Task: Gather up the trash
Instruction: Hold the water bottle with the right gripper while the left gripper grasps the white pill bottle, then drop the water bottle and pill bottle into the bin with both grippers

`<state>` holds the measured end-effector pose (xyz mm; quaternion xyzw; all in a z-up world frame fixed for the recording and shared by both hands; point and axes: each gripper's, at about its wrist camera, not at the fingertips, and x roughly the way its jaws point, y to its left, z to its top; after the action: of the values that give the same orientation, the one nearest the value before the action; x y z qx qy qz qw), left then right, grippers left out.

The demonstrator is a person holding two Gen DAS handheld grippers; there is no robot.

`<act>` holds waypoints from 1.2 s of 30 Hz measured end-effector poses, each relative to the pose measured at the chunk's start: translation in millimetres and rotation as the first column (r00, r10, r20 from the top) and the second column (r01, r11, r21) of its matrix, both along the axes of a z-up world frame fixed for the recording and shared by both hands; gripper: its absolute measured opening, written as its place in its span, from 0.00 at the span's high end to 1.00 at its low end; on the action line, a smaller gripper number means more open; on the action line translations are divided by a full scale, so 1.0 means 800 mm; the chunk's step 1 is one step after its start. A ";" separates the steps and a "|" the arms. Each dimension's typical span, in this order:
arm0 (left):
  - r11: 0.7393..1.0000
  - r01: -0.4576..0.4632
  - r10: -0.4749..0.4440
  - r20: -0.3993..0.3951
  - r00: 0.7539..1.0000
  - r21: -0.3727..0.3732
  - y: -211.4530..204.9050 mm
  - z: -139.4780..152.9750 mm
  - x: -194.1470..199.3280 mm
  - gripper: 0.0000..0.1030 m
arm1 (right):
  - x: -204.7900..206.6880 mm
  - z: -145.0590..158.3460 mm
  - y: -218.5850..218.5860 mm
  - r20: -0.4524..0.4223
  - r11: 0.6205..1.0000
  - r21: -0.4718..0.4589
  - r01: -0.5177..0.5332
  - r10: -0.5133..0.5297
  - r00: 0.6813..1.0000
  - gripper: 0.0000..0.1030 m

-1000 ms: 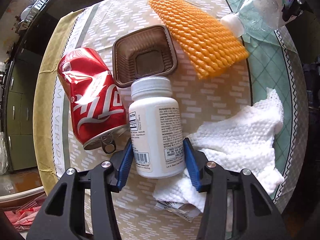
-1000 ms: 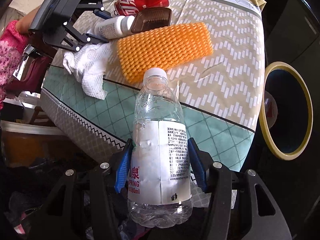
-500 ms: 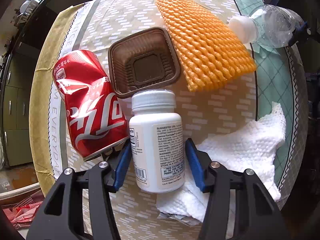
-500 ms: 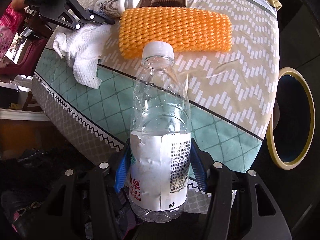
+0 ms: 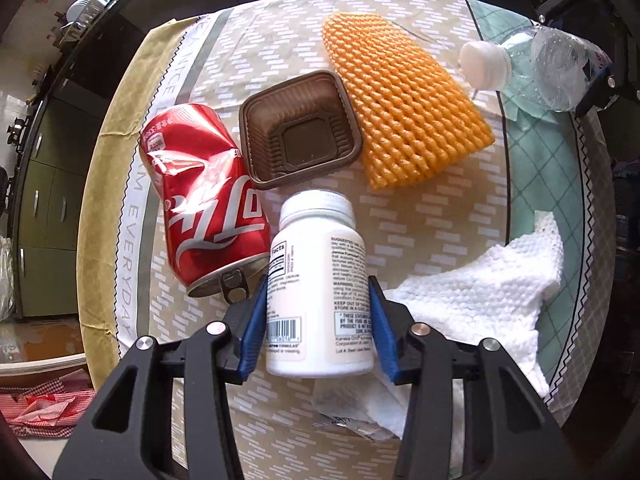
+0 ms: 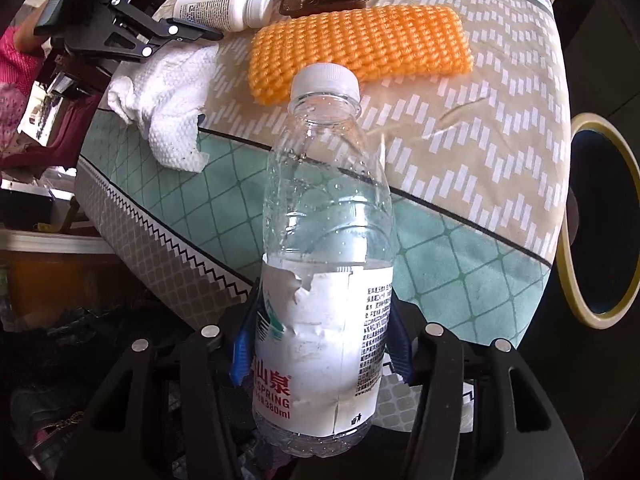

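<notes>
A white pill bottle (image 5: 320, 288) with a ribbed white cap and a printed label lies on a patterned tablecloth (image 5: 420, 232), cap pointing away. The left gripper (image 5: 318, 328) pinches it, blue pads pressed on both sides of its lower body. To its left lies a dented red cola can (image 5: 204, 204); just beyond, an empty brown plastic tray (image 5: 300, 146); far right, an orange foam net sleeve (image 5: 404, 108); near right, a crumpled white paper towel (image 5: 480, 300). The right gripper (image 6: 320, 344) clamps a clear water bottle (image 6: 326, 240) with a torn white label, held above the near edge of the table. A yellow-rimmed bin (image 6: 600, 224) stands at the right.
</notes>
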<state>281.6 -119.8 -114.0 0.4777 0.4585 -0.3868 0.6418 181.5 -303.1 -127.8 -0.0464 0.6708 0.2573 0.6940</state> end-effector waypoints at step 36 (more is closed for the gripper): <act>0.972 0.061 -0.027 0.150 0.988 -0.228 -0.119 0.137 -0.105 0.57 | 0.156 -0.010 -0.373 0.176 0.771 -0.031 0.636 -0.622 0.763 0.47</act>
<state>197.2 -215.1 -4.6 0.4365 0.3516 -0.4158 0.7163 306.2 -601.6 -135.8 0.1307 0.6020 -0.0251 0.7873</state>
